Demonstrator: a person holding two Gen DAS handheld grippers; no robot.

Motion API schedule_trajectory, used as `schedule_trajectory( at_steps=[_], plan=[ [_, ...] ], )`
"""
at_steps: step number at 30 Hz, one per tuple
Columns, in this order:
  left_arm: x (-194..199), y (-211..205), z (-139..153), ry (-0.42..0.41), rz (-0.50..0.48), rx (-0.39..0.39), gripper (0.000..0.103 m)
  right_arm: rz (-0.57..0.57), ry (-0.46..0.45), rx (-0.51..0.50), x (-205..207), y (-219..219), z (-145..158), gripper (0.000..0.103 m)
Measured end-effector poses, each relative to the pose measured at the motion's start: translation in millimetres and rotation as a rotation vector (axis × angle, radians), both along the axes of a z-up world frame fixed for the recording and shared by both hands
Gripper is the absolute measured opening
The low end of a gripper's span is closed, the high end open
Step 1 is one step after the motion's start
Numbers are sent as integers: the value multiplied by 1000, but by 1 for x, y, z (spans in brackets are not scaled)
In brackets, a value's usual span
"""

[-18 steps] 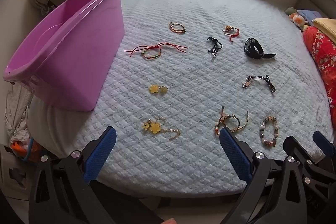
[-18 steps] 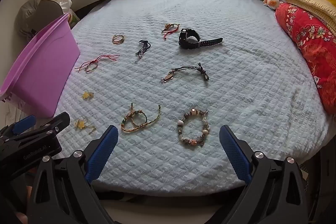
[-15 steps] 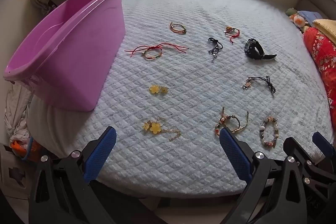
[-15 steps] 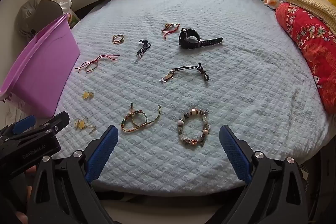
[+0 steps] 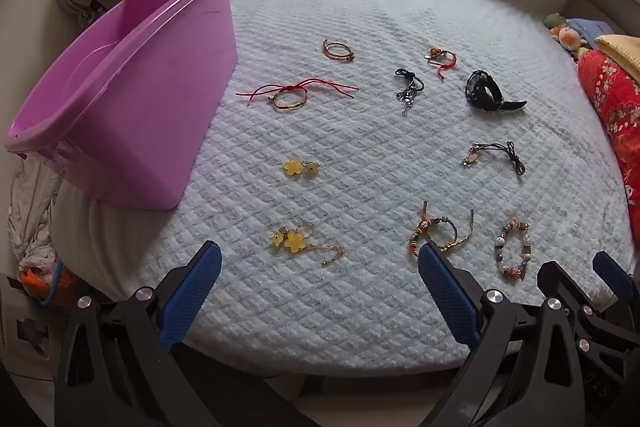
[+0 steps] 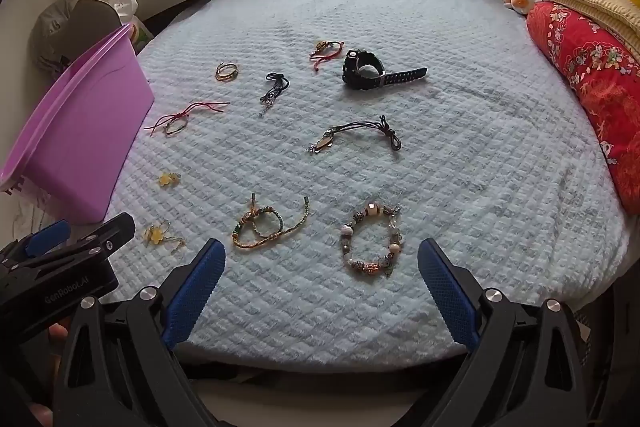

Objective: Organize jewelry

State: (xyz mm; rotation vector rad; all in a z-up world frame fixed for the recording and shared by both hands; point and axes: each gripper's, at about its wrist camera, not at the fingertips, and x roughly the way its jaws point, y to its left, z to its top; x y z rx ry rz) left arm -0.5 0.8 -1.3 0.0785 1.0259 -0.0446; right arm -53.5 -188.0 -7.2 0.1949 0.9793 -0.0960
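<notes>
Bracelets, cords and a black watch [image 6: 362, 71] are lying scattered across a pale quilted bedspread [image 5: 360, 7], nothing among them having shifted since the earlier frames. A beaded bracelet [image 6: 370, 241] is resting nearest the right gripper [image 6: 320, 291], a yellow flower chain [image 5: 298, 243] nearest the left gripper [image 5: 318, 293]. Both grippers are hovering over the near edge, jaws spread wide and holding nothing, as before. The left view is showing the inside of the purple tub [image 5: 120, 87] at the bed's left; the right view is showing only its outer wall, plus the whole red floral pillow [image 6: 592, 83].
</notes>
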Motion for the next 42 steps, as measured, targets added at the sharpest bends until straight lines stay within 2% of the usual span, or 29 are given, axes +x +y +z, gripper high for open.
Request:
schedule_trajectory(
  at_steps=[42],
  plan=[
    [-1, 1, -3, 2, -8, -13, 97, 3, 9, 16, -1, 1, -6, 93]
  ],
)
